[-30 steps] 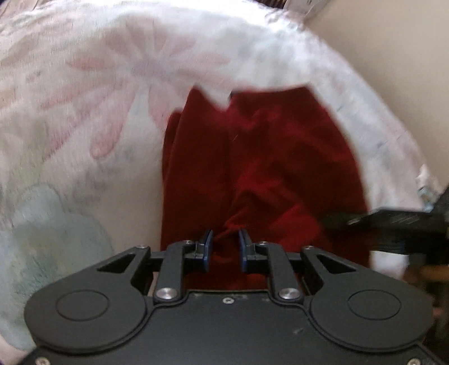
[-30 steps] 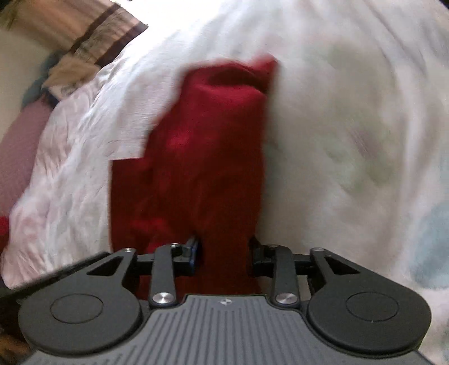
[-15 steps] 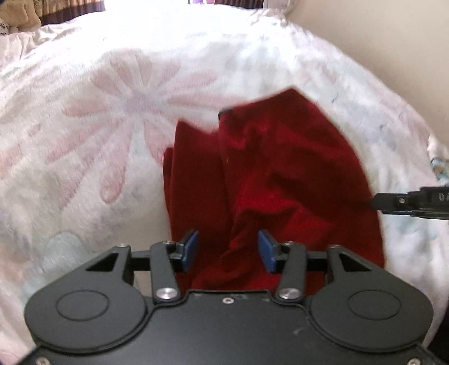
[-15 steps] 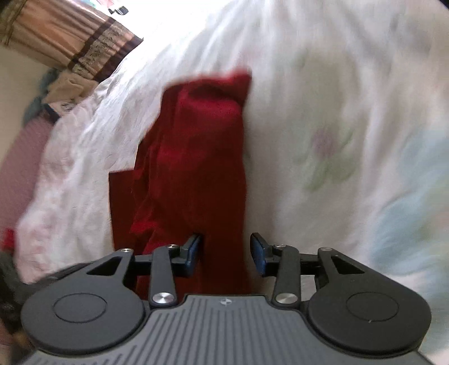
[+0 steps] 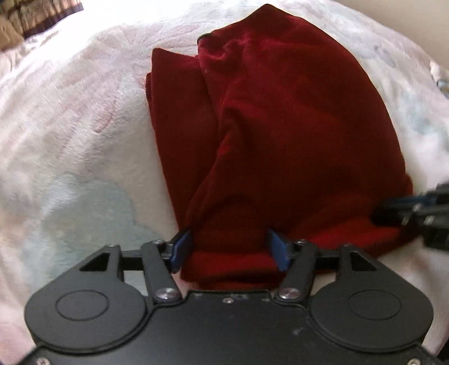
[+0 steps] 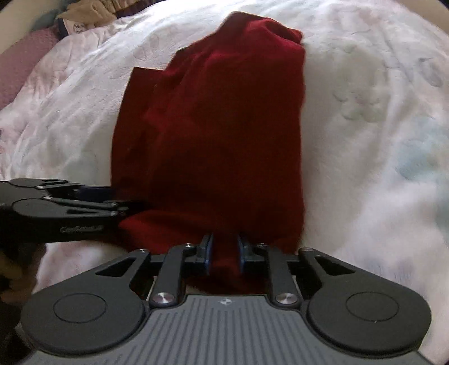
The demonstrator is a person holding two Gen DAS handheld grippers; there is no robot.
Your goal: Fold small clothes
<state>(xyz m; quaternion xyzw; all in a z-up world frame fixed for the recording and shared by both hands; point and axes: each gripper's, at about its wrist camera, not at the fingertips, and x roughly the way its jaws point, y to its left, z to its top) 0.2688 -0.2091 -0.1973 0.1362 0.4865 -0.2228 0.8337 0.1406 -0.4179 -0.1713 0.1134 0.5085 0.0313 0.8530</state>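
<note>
A dark red garment lies partly folded and bunched on a white floral blanket. My left gripper is open, with its blue pads wide apart on either side of the garment's near edge. In the right wrist view the garment runs away from me. My right gripper has its jaws close together on a fold of the near edge. The left gripper shows at the left of the right wrist view. The right gripper shows at the right of the left wrist view.
The blanket covers a bed. Pillows and bunched fabric lie at the far end. A pink cover is at the far left. A beige wall borders the bed on the right.
My left gripper has opened wider, from shut on the fabric to pads far apart. My right gripper has closed in on the fold. Both views have moved closer over the garment.
</note>
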